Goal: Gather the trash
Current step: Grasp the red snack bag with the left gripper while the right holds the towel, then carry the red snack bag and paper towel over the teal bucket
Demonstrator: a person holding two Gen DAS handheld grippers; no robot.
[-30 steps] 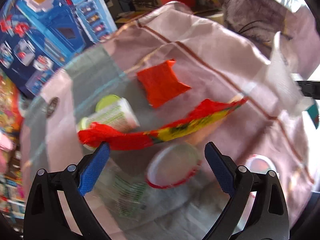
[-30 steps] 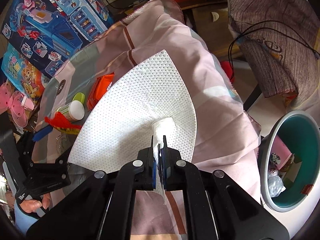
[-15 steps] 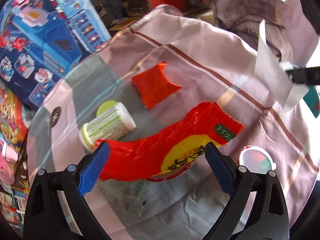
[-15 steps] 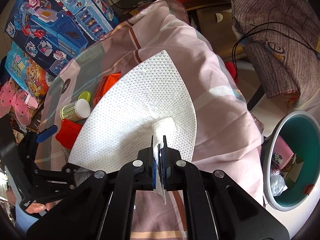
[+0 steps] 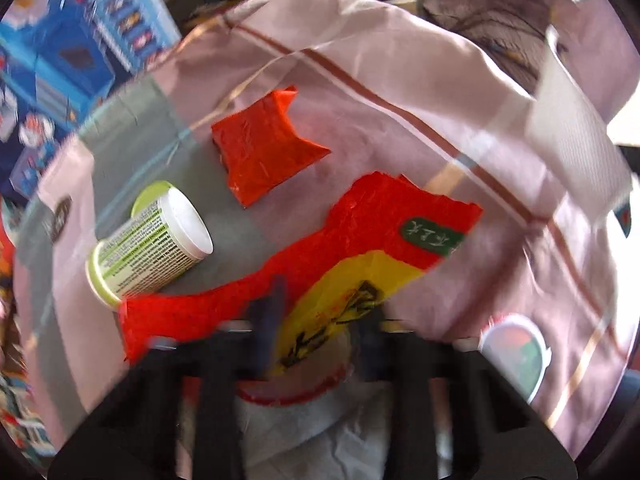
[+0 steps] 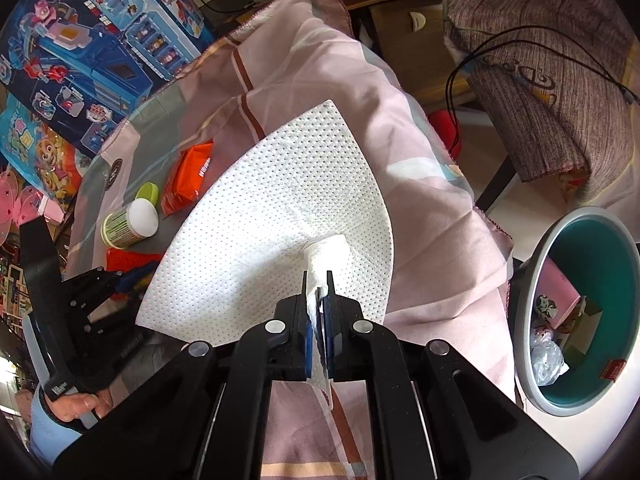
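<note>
Right wrist view: right claw [image 6: 317, 280] clamped on paper towel [image 6: 280, 216]; teal bin [image 6: 580, 308] with pink box [image 6: 558, 292].

Your right gripper [image 6: 317, 292] is matte black plastic with blue pads [image 6: 307, 340] lining its jaws and four round silver screws across the linkage. At eight o'clock, your left gripper [image 6: 132, 278] is black too; bare fingers [image 6: 82, 402] and a light-blue sleeve [image 6: 48, 428] show.

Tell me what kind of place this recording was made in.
Probably a lived-in home room, maybe a child's. A table under a pink checked cloth holds snack litter, boxed toy sets stand stacked behind it, and a teal waste bin sits on the floor.
</note>
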